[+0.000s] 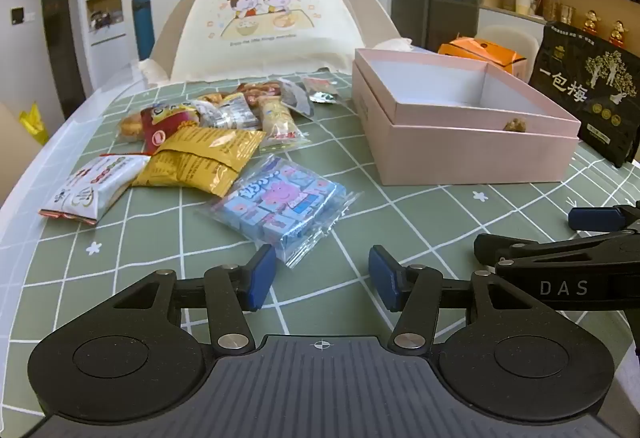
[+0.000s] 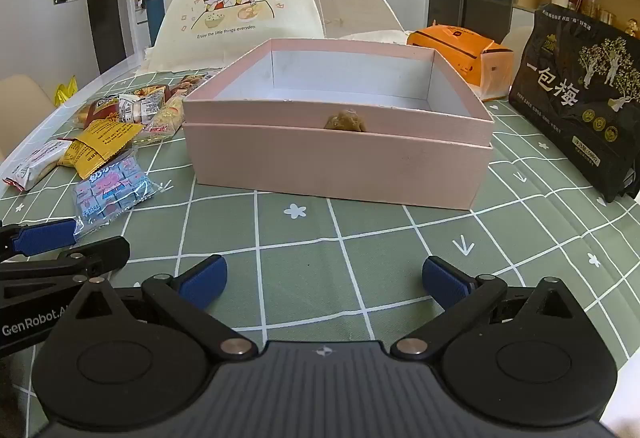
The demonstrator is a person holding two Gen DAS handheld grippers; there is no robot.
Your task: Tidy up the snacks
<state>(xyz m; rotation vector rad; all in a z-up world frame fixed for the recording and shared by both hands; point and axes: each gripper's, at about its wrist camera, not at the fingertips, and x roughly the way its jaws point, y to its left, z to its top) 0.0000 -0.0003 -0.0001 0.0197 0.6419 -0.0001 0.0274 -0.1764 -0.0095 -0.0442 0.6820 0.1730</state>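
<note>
Ahead of the left jaws lies a glossy, crinkled clear-plastic packet of blue sweets [image 1: 280, 204]; beyond it, a shiny yellow foil snack bag [image 1: 200, 158]. Ahead of the right jaws stands a matt, smooth pink cardboard box [image 2: 340, 162] on the table's smooth green checked cloth [image 2: 320, 238].

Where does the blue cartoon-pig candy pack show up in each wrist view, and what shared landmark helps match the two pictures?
Left wrist view: the blue candy pack lies centre, just ahead of the left gripper, left of the pink box.
Right wrist view: the same pack lies at the left edge, left of the box, beyond the left gripper's blue pad.
Shared landmark: the cream food cover with two cartoon children, behind everything.
</note>
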